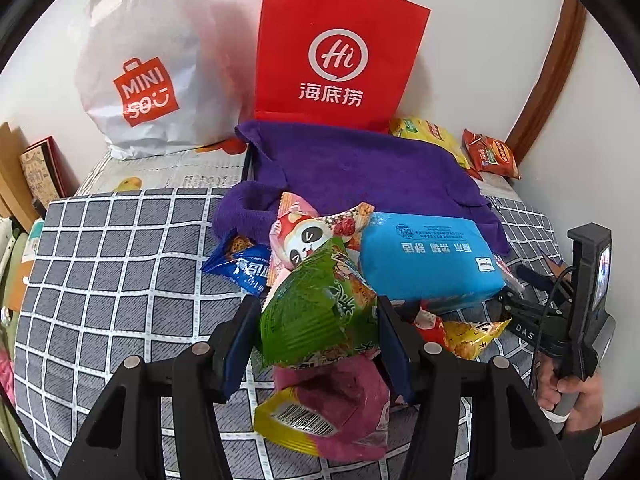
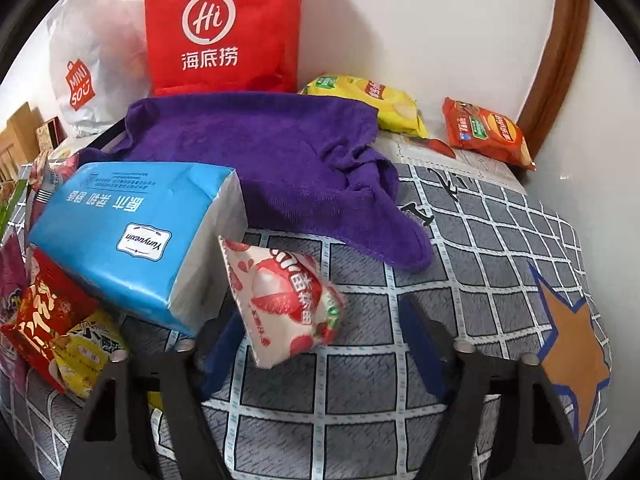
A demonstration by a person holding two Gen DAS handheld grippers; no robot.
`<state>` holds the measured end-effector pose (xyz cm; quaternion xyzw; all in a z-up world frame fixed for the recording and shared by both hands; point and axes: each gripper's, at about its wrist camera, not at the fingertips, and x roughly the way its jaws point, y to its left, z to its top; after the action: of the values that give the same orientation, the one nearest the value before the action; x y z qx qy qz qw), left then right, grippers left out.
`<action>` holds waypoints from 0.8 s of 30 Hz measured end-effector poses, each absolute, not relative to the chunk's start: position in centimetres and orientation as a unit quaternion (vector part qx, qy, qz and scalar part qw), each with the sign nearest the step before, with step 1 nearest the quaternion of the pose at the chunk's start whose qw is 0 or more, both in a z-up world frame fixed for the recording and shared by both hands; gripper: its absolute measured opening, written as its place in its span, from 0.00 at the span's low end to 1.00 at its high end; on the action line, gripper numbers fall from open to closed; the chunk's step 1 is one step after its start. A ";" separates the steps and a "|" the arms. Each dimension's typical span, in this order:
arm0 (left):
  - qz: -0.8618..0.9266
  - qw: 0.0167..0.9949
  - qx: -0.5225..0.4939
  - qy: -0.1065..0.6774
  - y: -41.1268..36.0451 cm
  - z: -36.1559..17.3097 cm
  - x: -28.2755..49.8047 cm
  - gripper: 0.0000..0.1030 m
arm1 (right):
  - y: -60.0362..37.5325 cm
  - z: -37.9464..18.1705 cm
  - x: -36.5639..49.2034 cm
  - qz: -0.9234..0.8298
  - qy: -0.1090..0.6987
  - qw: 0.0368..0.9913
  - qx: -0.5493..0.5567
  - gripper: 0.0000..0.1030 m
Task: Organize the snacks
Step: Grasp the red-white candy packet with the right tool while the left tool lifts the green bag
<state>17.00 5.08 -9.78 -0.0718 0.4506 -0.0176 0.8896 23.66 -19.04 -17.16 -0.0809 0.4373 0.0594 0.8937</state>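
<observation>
My left gripper (image 1: 318, 320) is shut on a green snack packet (image 1: 320, 300), held up over a pink and yellow packet (image 1: 344, 412). Behind it a panda packet (image 1: 304, 240), a dark blue packet (image 1: 240, 268) and a blue tissue pack (image 1: 428, 256) lie in a heap. My right gripper (image 2: 320, 316) is open around a white packet with red strawberries (image 2: 284, 304). That packet leans by the left finger (image 2: 224, 344); the right finger (image 2: 420, 340) stands apart from it. Red and yellow packets (image 2: 60, 332) lie at the left.
A purple towel (image 2: 280, 160) lies on the grey checked cloth (image 2: 480, 240). A red paper bag (image 1: 332, 52) and a white plastic bag (image 1: 148, 72) stand against the wall. Yellow chips (image 2: 380, 100) and an orange packet (image 2: 484, 132) sit in the far corner. A hand (image 1: 576, 392) holds the right tool's handle.
</observation>
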 end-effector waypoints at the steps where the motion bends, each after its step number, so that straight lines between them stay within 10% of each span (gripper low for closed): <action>1: -0.019 0.890 -0.073 0.451 5.1 -9.8 17.0 0.54 | -19.1 -17.3 23.7 0.063 0.440 0.892 -0.078 0.43; 12: -0.042 0.889 -0.077 0.450 5.1 -9.3 15.5 0.54 | -20.5 -14.5 20.0 0.050 0.424 0.903 -0.041 0.42; 15: -0.054 0.890 -0.081 0.446 4.9 -8.7 14.8 0.54 | -20.6 -13.3 18.5 0.048 0.422 0.905 -0.031 0.23; 20: -0.070 0.894 -0.076 0.437 4.2 -7.8 13.8 0.54 | -19.7 -12.5 16.8 0.068 0.425 0.903 -0.023 0.23; 24: -0.071 0.895 -0.074 0.434 4.3 -7.6 13.3 0.54 | -20.3 -13.3 16.0 0.061 0.432 0.900 -0.022 0.45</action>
<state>13.32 4.30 -7.60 -0.0741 0.4341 -0.0711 0.8950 15.96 -20.33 -13.33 -0.0218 0.4317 0.0607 0.8997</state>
